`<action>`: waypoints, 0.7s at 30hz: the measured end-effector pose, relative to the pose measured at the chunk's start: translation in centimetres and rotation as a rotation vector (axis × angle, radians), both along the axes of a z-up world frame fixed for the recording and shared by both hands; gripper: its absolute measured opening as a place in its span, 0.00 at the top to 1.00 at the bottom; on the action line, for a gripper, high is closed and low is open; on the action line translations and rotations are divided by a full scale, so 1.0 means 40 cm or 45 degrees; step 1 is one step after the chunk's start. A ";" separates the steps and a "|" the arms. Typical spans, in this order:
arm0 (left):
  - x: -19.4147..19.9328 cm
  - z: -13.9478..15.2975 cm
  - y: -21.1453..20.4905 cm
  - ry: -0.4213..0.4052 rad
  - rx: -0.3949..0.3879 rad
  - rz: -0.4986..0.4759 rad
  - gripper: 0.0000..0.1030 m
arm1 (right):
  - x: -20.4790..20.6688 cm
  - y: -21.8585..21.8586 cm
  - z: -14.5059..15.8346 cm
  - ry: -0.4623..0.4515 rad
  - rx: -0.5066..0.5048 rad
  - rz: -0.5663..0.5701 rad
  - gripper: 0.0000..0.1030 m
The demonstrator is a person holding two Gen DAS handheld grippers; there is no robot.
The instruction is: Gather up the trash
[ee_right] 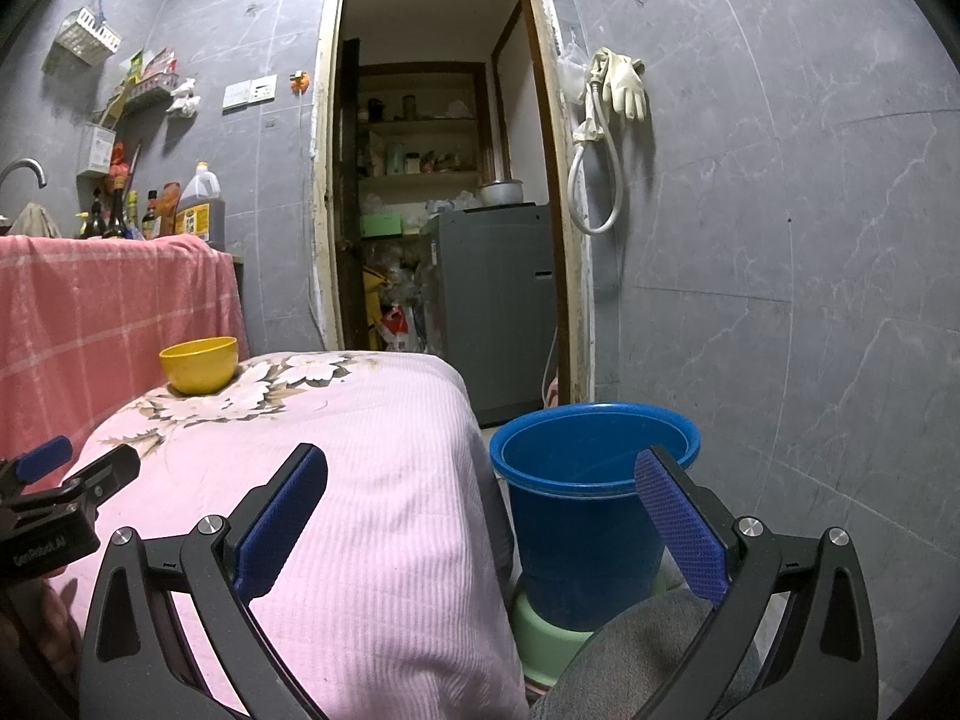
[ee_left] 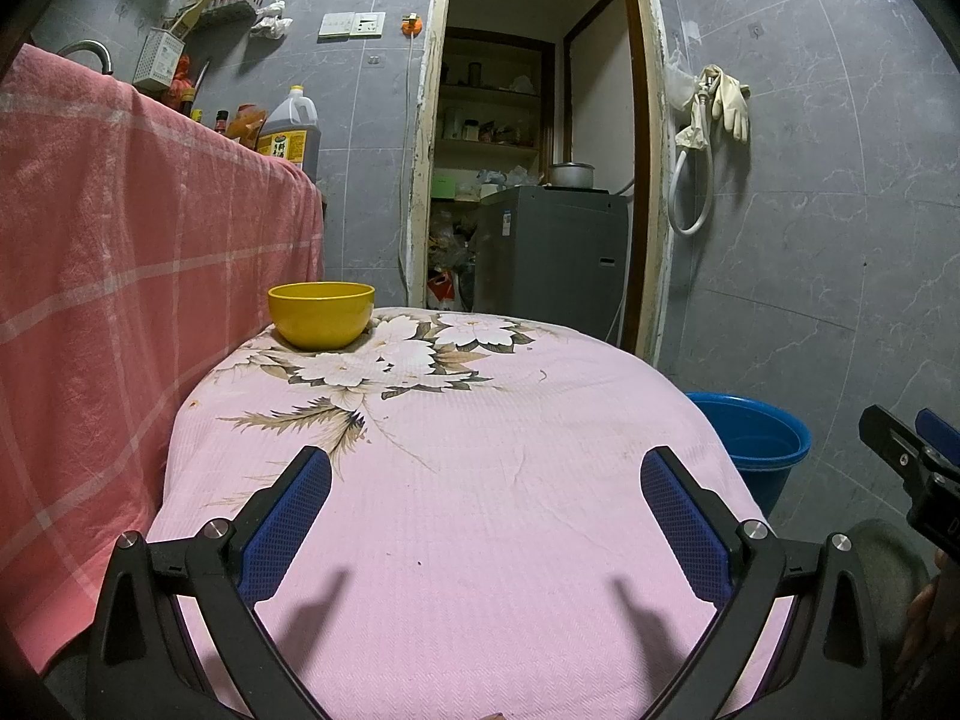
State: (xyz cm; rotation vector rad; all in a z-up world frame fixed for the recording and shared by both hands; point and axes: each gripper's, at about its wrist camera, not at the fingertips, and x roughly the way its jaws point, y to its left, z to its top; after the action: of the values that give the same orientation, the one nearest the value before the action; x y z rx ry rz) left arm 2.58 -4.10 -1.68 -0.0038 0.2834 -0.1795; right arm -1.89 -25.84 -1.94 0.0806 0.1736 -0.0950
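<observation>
Blue bucket (ee_right: 591, 504) between right hand-held gripper (ee_right: 480, 483) spread fingers, left hand-held gripper (ee_left: 486, 480) open

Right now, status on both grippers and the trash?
Left gripper open, empty. Right gripper open, empty. No trash visible on table; only yellow bowl. Blue bucket beside table, unobstructed.

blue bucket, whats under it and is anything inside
The blue bucket stands on a pale green basin on the floor. The inner wall that shows looks bare; its bottom is hidden by the rim.
</observation>
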 end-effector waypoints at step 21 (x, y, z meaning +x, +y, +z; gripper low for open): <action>0.000 0.000 0.001 0.001 0.000 -0.001 0.02 | -0.001 0.004 0.000 0.002 0.001 -0.002 0.00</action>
State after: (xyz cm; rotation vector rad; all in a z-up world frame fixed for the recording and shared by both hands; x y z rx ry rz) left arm 2.56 -4.04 -1.69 -0.0041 0.2840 -0.1800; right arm -1.93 -25.68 -1.95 0.0815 0.1748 -0.0965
